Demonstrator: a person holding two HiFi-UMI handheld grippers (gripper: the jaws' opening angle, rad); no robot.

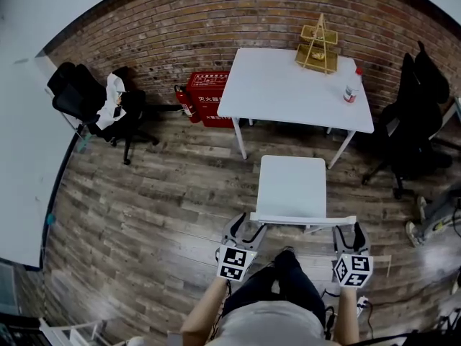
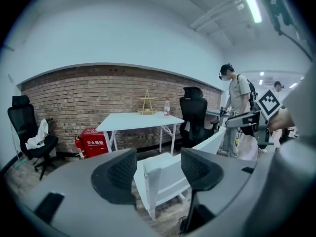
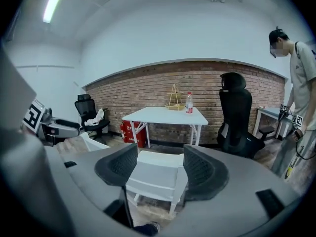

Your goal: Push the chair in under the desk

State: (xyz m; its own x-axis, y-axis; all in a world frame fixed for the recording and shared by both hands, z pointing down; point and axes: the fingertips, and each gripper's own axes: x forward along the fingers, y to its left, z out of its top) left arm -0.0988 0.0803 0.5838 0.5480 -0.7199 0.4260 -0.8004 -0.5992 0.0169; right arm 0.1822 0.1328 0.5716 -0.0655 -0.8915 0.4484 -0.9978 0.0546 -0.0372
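Head view: one white chair [image 1: 292, 186] stood on the wood floor, well apart from the single white tabletop [image 1: 288, 85], its seat facing that tabletop. The backrest rail [image 1: 302, 220] ran left to right, parallel to the tabletop's near edge. The left hand-held gripper [image 1: 245, 231] sat at the rail's left end and the right hand-held gripper [image 1: 348, 233] at its right end, both equally near. The tabletop lay straight beyond the chair from both, so the push was judged to run forward, square to the rail. Also counted: two black office chairs [image 1: 94, 99], one bottle [image 1: 351, 89], one wooden rack [image 1: 319, 45] and one red box [image 1: 205, 96].

Left gripper view: the jaws stood spread, with the chair's left back post [image 2: 148, 186] between them. The pads did not press on it.

Right gripper view: the jaws stood spread likewise, framing the chair's right rear corner [image 3: 180, 179] without gripping it.
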